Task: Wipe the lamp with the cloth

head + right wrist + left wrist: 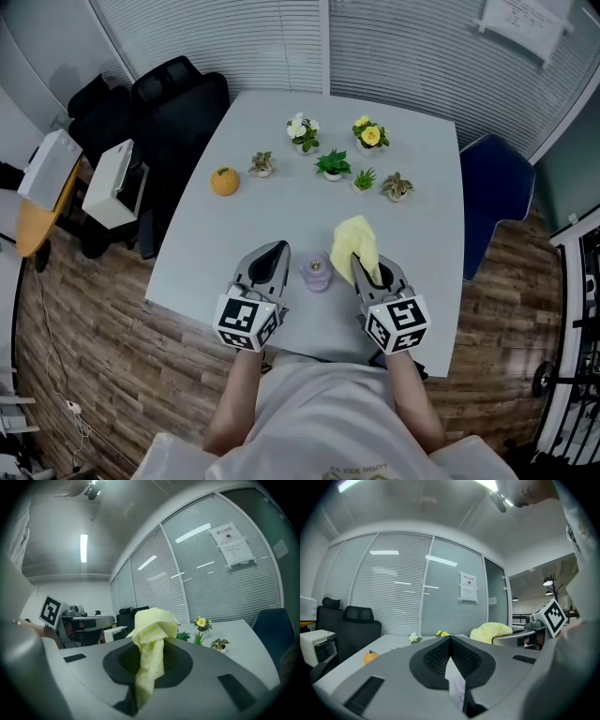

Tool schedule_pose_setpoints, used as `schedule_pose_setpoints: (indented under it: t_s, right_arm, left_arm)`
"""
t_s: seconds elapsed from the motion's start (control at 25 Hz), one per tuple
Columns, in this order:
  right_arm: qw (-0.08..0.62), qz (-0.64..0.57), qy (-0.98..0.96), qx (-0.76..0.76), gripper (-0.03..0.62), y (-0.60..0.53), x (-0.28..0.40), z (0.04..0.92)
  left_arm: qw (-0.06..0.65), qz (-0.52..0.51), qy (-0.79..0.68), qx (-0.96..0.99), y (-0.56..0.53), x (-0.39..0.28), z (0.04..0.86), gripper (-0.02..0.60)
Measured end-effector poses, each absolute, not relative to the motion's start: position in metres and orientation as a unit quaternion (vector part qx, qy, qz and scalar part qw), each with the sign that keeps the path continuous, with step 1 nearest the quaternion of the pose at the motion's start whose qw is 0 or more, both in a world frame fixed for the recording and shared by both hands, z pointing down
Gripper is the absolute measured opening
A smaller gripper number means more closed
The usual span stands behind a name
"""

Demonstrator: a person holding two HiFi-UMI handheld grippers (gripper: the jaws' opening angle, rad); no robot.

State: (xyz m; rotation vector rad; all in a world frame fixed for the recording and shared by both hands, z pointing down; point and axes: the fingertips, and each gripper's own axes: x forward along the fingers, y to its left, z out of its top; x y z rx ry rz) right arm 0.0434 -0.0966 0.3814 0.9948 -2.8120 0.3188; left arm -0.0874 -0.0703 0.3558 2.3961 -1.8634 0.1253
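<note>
- The lamp stands upright near the table's 6 o'clock edge, with open tabletop toward 12 o'clock as far as the potted plants.
- The cloth is at the lamp's 3 o'clock. It points toward 12 o'clock, with the right gripper's jaws clamped on it.
- The left gripper is at the lamp's 9 o'clock, jaws together and empty.

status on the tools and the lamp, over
Left tool shut, empty. Right tool shut on the yellow cloth. Lamp sits between the two tools, cloth right beside it. Plants farther back, not in the way.
</note>
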Motion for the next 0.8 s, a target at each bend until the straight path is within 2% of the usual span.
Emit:
schedule_pose_setpoints:
  t_s: [0.8]
  right_arm:
    - [0.07, 0.118, -0.936, 0.324, 0.038, -0.094, 0.027, 0.392]
  left_arm:
    - [0.064, 0.027, -0.61, 0.79, -0.069, -0.105, 0.366, 0.002]
